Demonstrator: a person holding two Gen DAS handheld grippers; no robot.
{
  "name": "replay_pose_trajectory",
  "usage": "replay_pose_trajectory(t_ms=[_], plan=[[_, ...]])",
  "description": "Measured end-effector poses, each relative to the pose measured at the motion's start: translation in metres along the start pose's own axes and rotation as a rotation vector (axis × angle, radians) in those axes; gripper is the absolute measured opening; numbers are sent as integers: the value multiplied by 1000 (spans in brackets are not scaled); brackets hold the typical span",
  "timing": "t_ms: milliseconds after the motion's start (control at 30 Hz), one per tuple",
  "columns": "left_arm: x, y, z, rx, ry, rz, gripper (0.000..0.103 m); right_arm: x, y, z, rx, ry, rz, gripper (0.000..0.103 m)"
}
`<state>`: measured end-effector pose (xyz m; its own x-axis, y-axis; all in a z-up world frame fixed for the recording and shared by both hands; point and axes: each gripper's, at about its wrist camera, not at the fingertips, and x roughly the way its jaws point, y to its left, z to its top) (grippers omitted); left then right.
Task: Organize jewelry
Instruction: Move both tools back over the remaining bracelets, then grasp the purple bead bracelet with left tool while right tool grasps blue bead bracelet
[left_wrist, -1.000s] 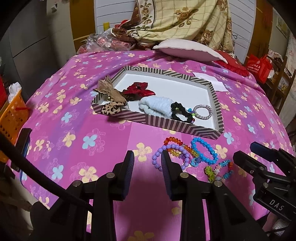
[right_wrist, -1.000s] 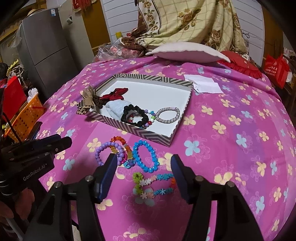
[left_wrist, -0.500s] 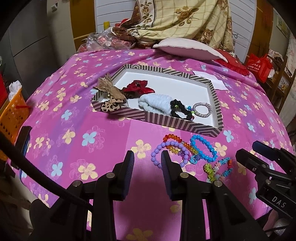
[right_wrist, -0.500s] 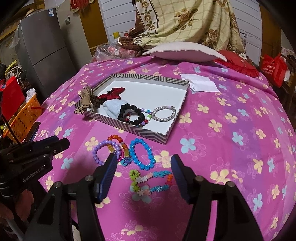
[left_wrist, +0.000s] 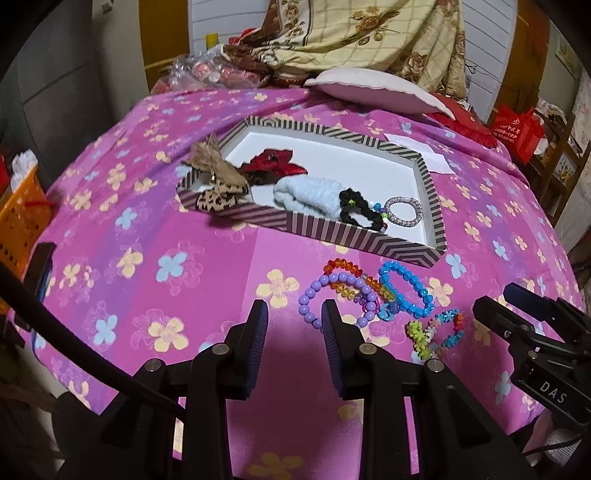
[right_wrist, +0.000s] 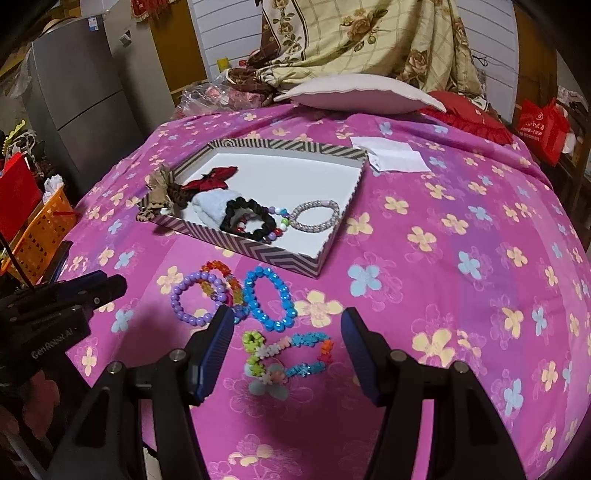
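Now we hold both tools wide apart and empty, left tool (left_wrist: 294, 319) and right tool (right_wrist: 287, 330), over loose beaded bracelets (right_wrist: 236, 295) near the bed's (right_wrist: 461, 229) front edge, beside the striped cardboard tray (right_wrist: 258, 253).

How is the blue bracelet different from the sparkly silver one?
The blue bracelet lies on the pink bedspread, outside the striped tray; the silver bracelet lies inside it. The blue one has chunky round beads; the silver one looks fine and glittery. Both are closed loops lying flat.
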<state>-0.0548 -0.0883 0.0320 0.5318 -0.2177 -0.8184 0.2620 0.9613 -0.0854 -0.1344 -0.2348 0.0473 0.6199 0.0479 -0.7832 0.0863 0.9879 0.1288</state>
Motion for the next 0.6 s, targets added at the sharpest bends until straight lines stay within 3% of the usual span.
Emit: replay_pose_trajectory(t_ms=[400,600], plan=[[33,14,-4,-77,112,-92,51,35,-3,0,-46,59,-21,63],[54,11,-2,-82,157,-115,54,60,3,11,-106,86,-14,50]])
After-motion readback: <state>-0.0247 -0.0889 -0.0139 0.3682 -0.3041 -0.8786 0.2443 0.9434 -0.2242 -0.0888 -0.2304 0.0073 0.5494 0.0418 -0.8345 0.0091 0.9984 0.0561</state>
